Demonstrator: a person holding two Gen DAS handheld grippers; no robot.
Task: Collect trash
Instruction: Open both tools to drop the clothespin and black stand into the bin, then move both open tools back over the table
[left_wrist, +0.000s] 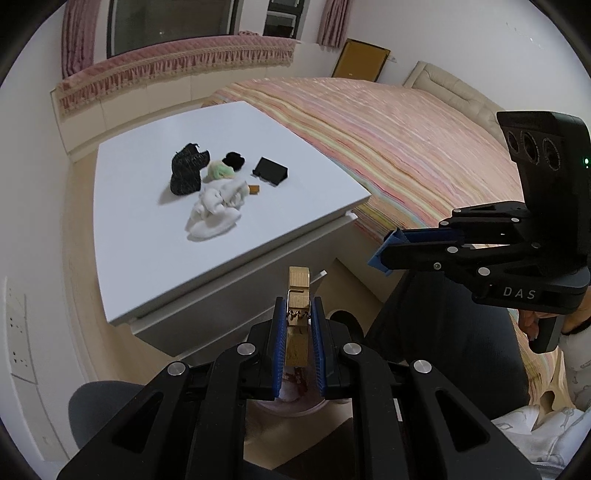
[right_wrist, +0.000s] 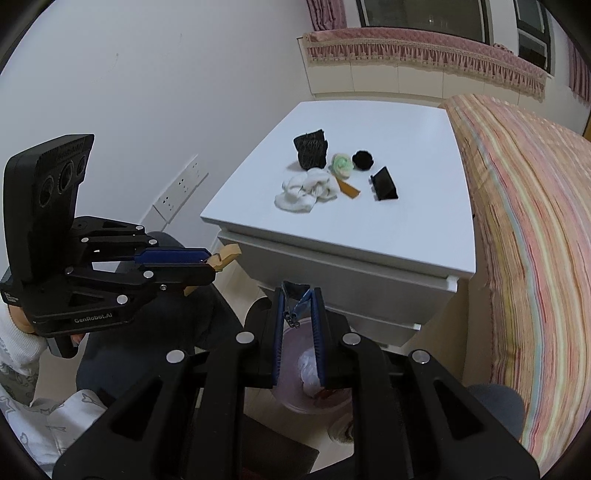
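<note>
My left gripper (left_wrist: 298, 314) is shut on a wooden clothespin (left_wrist: 297, 295), held in the air in front of the white table (left_wrist: 129, 236); it also shows in the right wrist view (right_wrist: 208, 260) with the clothespin (right_wrist: 225, 256). My right gripper (right_wrist: 298, 299) is shut on a small crumpled bluish scrap (right_wrist: 299, 298), above a pinkish trash bin (right_wrist: 314, 391) with white tissue inside. On the table lie a white crumpled cloth (left_wrist: 216, 210), a black patterned bag (left_wrist: 186, 170), a green-and-cream wad (left_wrist: 219, 170), a black ball (left_wrist: 235, 160), a black box (left_wrist: 270, 171) and a small brown piece (left_wrist: 254, 189).
A striped bed (left_wrist: 406, 140) stands to the right of the table. A wall with sockets (right_wrist: 181, 188) is to the left. A window seat with pink fringe (left_wrist: 166, 70) runs behind the table. The person's dark-trousered legs (left_wrist: 443, 332) are below the grippers.
</note>
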